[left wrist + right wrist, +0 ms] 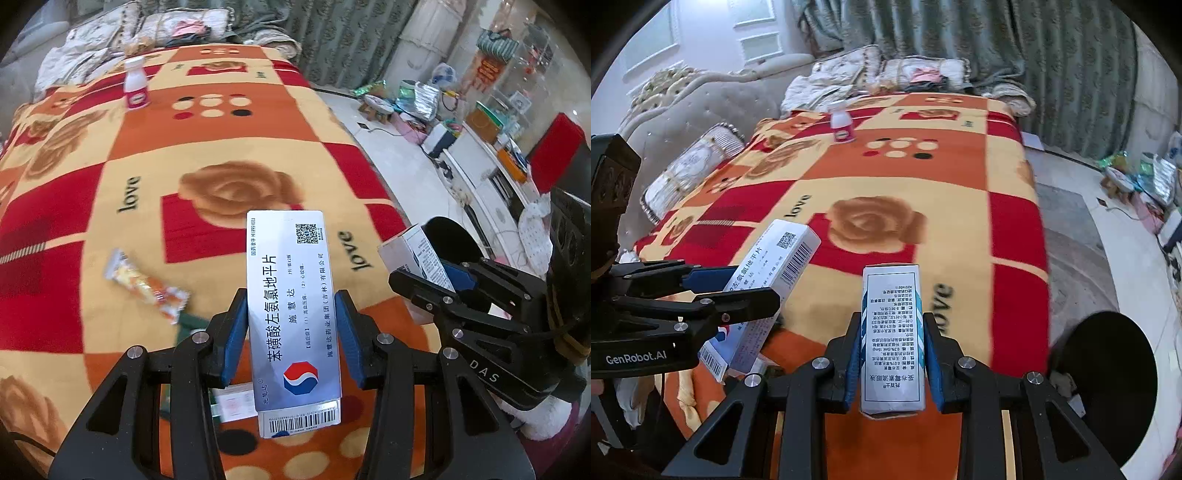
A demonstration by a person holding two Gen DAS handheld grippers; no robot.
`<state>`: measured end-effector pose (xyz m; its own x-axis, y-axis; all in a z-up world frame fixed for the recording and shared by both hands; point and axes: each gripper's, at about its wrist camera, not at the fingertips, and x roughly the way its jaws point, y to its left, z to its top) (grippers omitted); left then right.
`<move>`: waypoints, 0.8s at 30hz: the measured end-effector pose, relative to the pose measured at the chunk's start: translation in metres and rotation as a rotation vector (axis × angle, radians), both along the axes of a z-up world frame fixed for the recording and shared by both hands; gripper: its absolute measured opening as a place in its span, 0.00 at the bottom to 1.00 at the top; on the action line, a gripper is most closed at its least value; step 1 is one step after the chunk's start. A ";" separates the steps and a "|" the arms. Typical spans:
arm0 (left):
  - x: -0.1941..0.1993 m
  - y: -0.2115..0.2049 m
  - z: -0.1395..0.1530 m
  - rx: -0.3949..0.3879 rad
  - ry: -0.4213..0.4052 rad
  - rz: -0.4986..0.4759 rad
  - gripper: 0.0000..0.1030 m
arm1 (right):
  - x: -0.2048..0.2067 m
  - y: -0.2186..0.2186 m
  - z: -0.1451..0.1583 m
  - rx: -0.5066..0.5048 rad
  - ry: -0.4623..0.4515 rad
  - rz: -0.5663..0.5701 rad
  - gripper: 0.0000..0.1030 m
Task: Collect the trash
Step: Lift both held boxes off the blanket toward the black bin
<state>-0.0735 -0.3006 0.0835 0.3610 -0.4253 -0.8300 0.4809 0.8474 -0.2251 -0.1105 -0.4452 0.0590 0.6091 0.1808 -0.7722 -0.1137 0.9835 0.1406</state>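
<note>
My left gripper (291,306) is shut on a long silver-blue medicine box (291,302), held above the bed. The same box shows in the right wrist view (772,273), gripped by the left gripper (738,284). My right gripper (891,328) is shut on a small white eye-drop box (892,332); it shows in the left wrist view (410,254) at the right. An orange snack wrapper (146,286) lies on the blanket left of the left gripper. A small pink-and-white bottle (136,85) stands upright far up the bed, also in the right wrist view (841,125).
The bed has a red, orange and cream rose blanket (221,147). A black round bin (1108,354) sits right of the bed by the right gripper. Pillows (687,166) and folded bedding lie at the head. Clutter (413,103) lies on the floor by the curtain.
</note>
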 end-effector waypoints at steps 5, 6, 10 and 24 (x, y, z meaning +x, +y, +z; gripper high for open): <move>-0.004 -0.026 0.000 0.004 -0.003 -0.041 0.43 | -0.010 -0.026 -0.002 0.003 0.004 -0.054 0.28; -0.006 -0.031 0.001 0.006 -0.005 -0.050 0.43 | -0.012 -0.031 -0.003 0.003 0.004 -0.066 0.28; -0.010 -0.053 0.002 0.010 -0.011 -0.087 0.43 | -0.021 -0.054 -0.004 0.005 0.004 -0.113 0.28; -0.022 -0.122 -0.003 0.006 0.005 -0.201 0.43 | -0.053 -0.114 -0.011 0.008 0.020 -0.247 0.28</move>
